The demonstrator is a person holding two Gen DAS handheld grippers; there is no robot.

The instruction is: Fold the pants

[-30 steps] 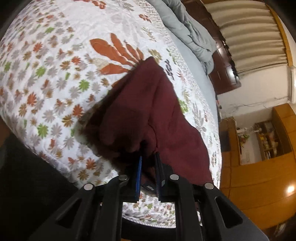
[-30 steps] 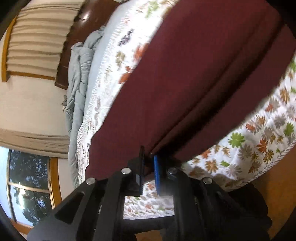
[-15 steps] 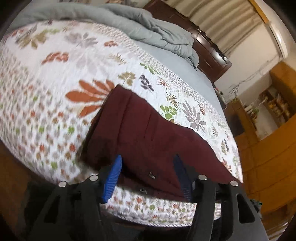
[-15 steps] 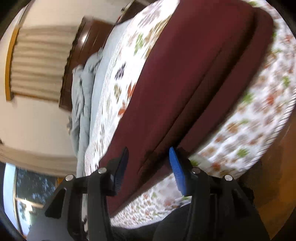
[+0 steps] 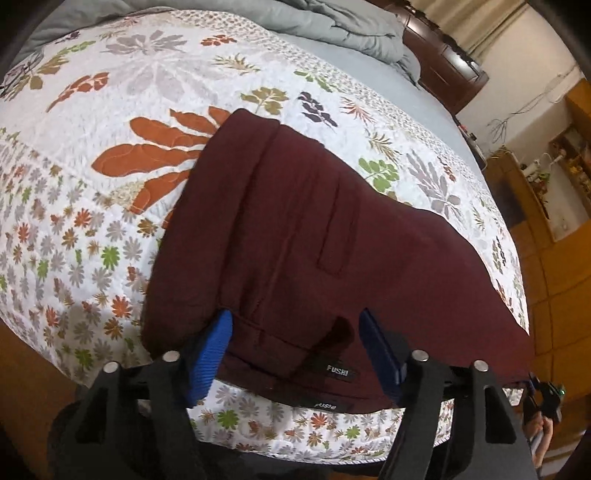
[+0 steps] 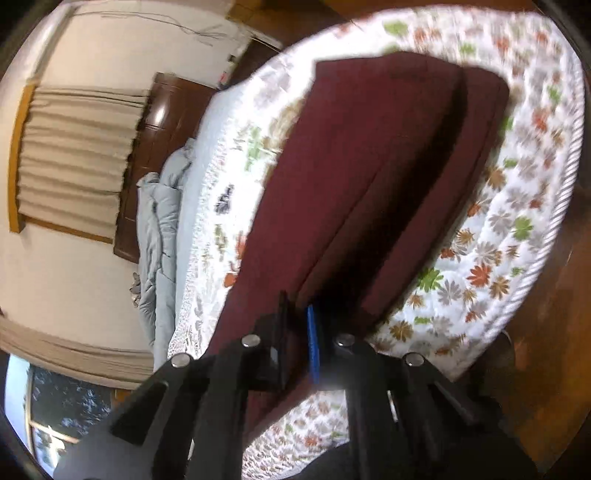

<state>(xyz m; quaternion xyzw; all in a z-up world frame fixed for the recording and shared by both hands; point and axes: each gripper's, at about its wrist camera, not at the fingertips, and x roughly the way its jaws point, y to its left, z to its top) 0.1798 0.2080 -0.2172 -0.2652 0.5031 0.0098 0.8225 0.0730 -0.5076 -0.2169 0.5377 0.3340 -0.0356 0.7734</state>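
Floral quilt covers the bed; grey duvet bunched near the headboard.

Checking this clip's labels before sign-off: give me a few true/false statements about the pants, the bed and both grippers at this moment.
1. The pants are dark maroon. True.
2. The pants hang off a chair. False: they lie on the floral quilt on the bed.
3. The left gripper clamps the waistband. False: its jaws are opening, and the blue pads stand apart on either side of the waistband.
4. The right gripper is nearly closed, with cloth of the pants between its jaws. True.
5. A grey duvet is bunched near the headboard. True.
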